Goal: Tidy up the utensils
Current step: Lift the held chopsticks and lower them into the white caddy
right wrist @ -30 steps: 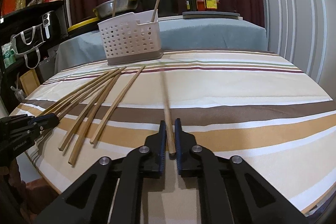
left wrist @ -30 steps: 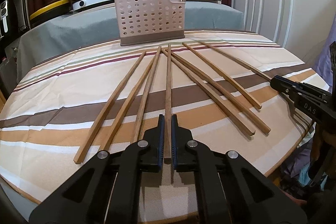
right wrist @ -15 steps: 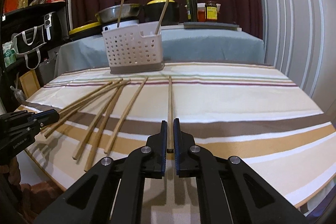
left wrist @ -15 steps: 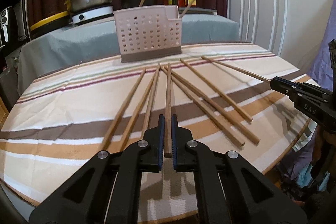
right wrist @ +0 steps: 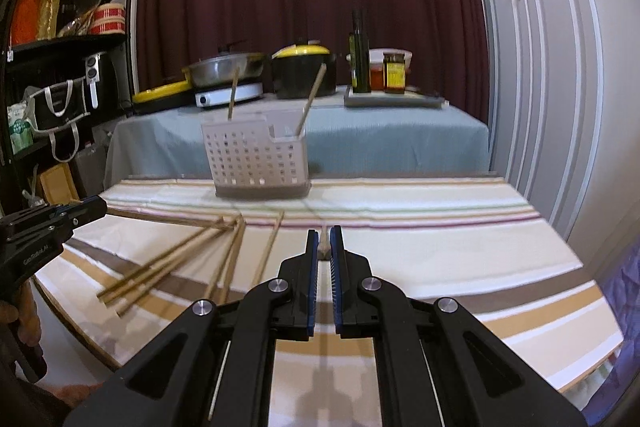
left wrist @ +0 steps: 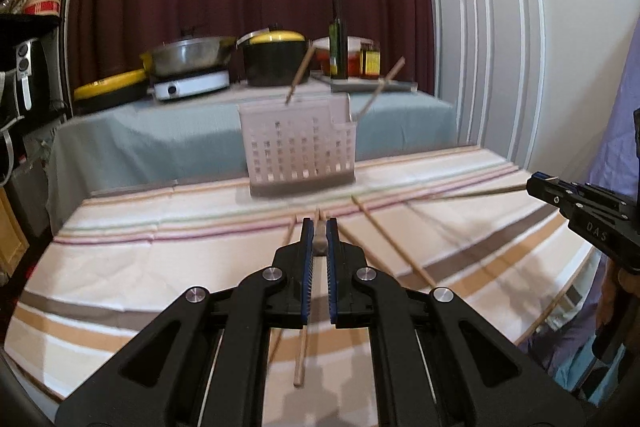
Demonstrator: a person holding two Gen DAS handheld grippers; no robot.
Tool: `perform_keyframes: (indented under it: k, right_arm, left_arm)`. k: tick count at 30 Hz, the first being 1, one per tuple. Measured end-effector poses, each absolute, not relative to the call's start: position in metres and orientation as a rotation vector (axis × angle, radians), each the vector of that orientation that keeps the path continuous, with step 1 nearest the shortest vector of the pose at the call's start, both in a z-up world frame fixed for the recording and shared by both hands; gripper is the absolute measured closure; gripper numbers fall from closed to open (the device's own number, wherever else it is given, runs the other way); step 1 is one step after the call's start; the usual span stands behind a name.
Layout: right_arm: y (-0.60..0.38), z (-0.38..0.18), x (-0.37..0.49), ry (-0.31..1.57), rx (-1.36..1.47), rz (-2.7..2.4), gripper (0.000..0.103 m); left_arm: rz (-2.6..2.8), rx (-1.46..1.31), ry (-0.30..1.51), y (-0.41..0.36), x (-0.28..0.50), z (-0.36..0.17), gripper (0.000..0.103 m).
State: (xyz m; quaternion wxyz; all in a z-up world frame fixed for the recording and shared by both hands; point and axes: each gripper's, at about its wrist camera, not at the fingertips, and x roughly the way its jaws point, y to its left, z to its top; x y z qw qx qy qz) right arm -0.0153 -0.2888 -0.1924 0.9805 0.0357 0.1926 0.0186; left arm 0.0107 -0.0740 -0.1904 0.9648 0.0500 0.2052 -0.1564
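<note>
While the left gripper (left wrist: 319, 239) is clamped on a wooden chopstick (left wrist: 319, 227) that points end-on toward the perforated white utensil caddy (left wrist: 298, 147), the right gripper (right wrist: 324, 245) pinches a second chopstick (right wrist: 323, 241) the same way, lifted above the striped tablecloth (right wrist: 440, 239). Two chopsticks (right wrist: 232, 93) already stand in the caddy at the table's far edge. Loose chopsticks (right wrist: 176, 259) lie fanned on the cloth between the grippers.

White letters "DAS" stand on the black right gripper (left wrist: 538, 186). Small print on the left gripper (right wrist: 96, 207) is too blurred to read.
</note>
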Motion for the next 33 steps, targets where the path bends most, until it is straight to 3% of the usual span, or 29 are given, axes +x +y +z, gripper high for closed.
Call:
perform_keyframes:
  k: [12, 33]
  right_arm:
    - [-0.288, -0.153, -0.014, 0.356, 0.079, 0.065, 0.096]
    - [-0.275, -0.128, 0.048, 0.335, 0.062, 0.114, 0.096]
  left_arm:
    - [-0.322, 0.061, 0.367, -0.065, 0.019, -0.142, 0.096]
    - [-0.313, 0.031, 0.404, -0.058, 0.08, -0.125, 0.096]
